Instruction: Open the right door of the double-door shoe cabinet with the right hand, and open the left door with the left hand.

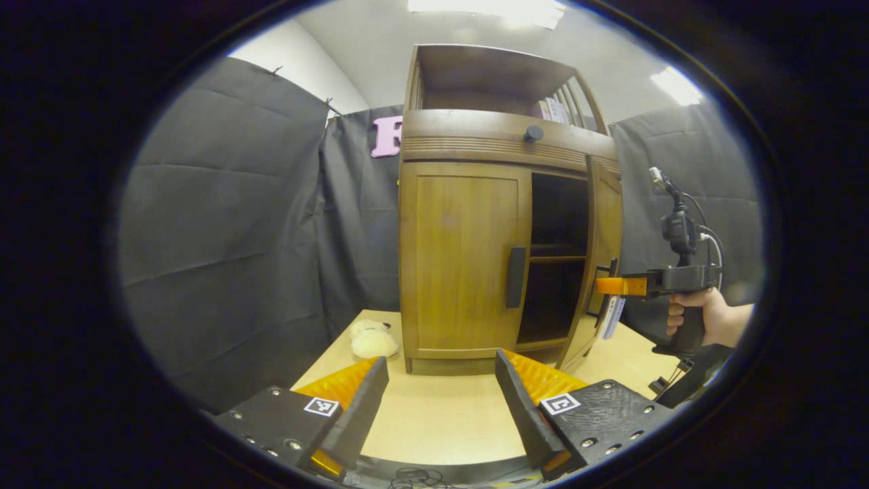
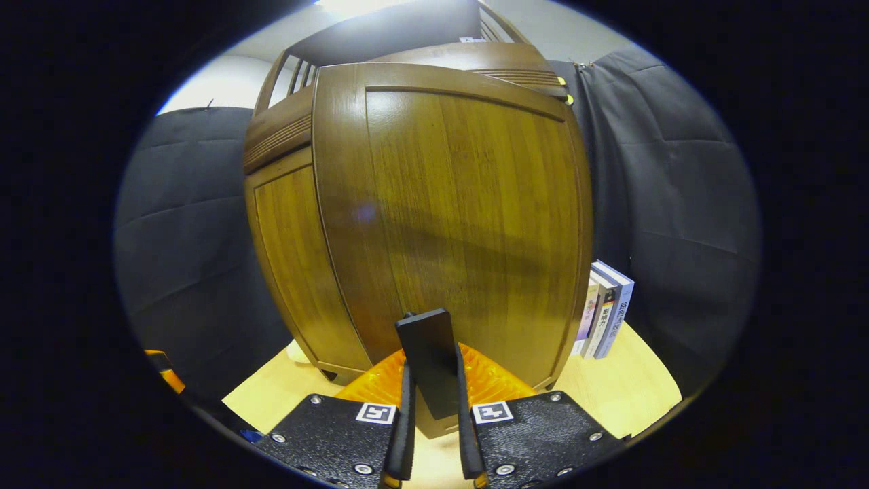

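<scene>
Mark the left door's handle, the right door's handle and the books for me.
left door handle [image 1: 516, 277]: left gripper view, middle of the bar.
right door handle [image 2: 429, 360]: right gripper view, its face above the fingers.
books [image 2: 605, 310]: right gripper view, spines.

Ahead of the left gripper [image 1: 441, 401], whose fingers stand wide apart, the shoe cabinet [image 1: 502, 204] has its left door [image 1: 461, 258] closed and its right door [image 1: 601, 261] swung open, with the right gripper [image 1: 607, 286] at that door's handle.

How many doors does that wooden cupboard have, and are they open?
2. The brown wooden left door is closed; the brown wooden right door is swung open, its dark handle pinched by the right claw.
</scene>
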The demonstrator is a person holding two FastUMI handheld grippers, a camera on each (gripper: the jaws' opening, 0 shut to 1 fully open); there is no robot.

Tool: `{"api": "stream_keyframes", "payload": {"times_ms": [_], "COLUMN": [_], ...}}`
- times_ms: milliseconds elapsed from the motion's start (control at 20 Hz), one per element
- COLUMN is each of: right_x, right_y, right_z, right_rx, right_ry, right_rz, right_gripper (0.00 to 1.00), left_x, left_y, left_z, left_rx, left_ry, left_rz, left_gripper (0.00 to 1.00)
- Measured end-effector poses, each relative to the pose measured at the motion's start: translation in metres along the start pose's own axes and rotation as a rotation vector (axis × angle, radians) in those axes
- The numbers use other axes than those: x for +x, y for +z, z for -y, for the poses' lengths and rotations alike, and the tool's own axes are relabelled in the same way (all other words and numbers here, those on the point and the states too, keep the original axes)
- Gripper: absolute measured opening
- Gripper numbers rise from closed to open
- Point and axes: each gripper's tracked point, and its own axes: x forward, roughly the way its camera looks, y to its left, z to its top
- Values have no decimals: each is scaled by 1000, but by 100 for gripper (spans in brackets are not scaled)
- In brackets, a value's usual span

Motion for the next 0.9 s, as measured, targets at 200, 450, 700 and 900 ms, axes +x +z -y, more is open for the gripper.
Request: {"api": "stream_keyframes", "payload": {"times_ms": [200, 450, 700, 900], "right_x": [-20, -39, -59, -77], "right_y": [-3, -7, -10, -10], "right_z": [13, 30, 53, 77], "right_rx": [5, 30, 34, 21], "right_ry": [-14, -13, -51, -86], "right_rz": [-8, -14, -8, -11], "right_gripper": [27, 27, 25, 21], "left_x": [1, 5, 13, 15], "left_y": [-2, -8, -3, 5], "left_z": [4, 2, 12, 26], "left_rx": [6, -17, -37, -37], "left_ry": [-11, -1, -22, -52], "left_rz": [-6, -27, -30, -2], "left_gripper": [92, 92, 97, 97]}}
